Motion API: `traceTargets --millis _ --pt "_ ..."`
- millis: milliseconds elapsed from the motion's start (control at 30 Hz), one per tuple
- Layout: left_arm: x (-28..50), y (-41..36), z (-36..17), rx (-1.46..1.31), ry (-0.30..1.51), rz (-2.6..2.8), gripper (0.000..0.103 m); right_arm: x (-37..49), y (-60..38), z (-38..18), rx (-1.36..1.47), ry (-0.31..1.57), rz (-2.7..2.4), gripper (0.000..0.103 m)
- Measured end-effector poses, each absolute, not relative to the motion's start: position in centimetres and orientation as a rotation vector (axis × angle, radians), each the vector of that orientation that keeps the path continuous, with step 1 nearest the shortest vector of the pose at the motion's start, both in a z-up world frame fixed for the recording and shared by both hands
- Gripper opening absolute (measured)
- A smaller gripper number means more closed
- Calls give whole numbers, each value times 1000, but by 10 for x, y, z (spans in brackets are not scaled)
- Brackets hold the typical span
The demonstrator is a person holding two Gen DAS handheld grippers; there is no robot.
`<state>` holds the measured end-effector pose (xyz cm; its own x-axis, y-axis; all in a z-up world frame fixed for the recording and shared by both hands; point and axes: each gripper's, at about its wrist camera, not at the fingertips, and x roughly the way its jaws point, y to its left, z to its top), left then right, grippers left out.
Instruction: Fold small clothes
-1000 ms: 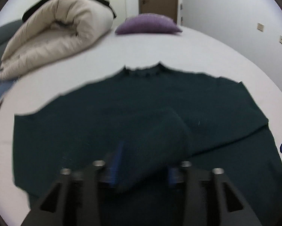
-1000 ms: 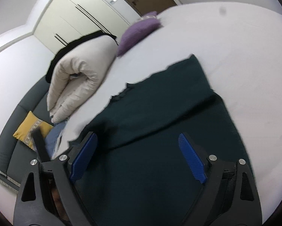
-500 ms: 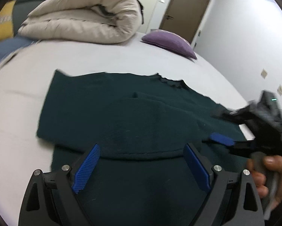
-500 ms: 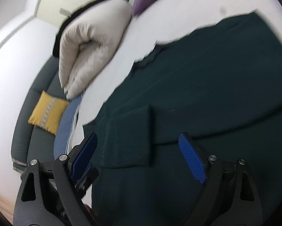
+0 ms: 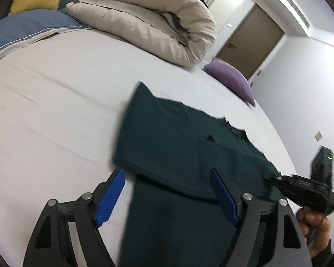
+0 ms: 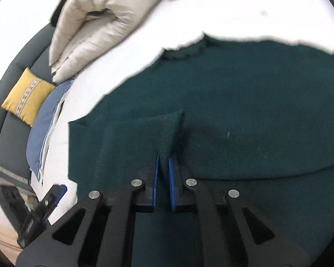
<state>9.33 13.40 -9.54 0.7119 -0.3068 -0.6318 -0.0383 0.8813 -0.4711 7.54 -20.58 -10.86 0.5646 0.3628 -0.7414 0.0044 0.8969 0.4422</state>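
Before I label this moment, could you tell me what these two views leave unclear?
- Sweater hem: left wrist view, cut off by the lower edge and the left gripper.
- Neckline: right wrist view, smeared by motion blur.
- Fabric pinched by the right gripper: its pads cover it, so layers cannot be counted.

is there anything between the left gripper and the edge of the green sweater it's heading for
Nothing visible. The left gripper hangs just above the dark green sweater, its jaws closing from wide with the folded edge between them and only bare bed sheet to the side. The right gripper is shut on a pinched fold further along, clear of that path.
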Motion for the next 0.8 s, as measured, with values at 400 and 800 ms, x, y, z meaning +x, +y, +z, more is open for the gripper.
traceTargets --millis 400,800 --pt "160 153 -105 -481 844 -90 75 94 -291 -107 447 891 79 6" --pt "263 112 -130 -266 1008 -71 60 98 -296 -140 433 894 112 6"
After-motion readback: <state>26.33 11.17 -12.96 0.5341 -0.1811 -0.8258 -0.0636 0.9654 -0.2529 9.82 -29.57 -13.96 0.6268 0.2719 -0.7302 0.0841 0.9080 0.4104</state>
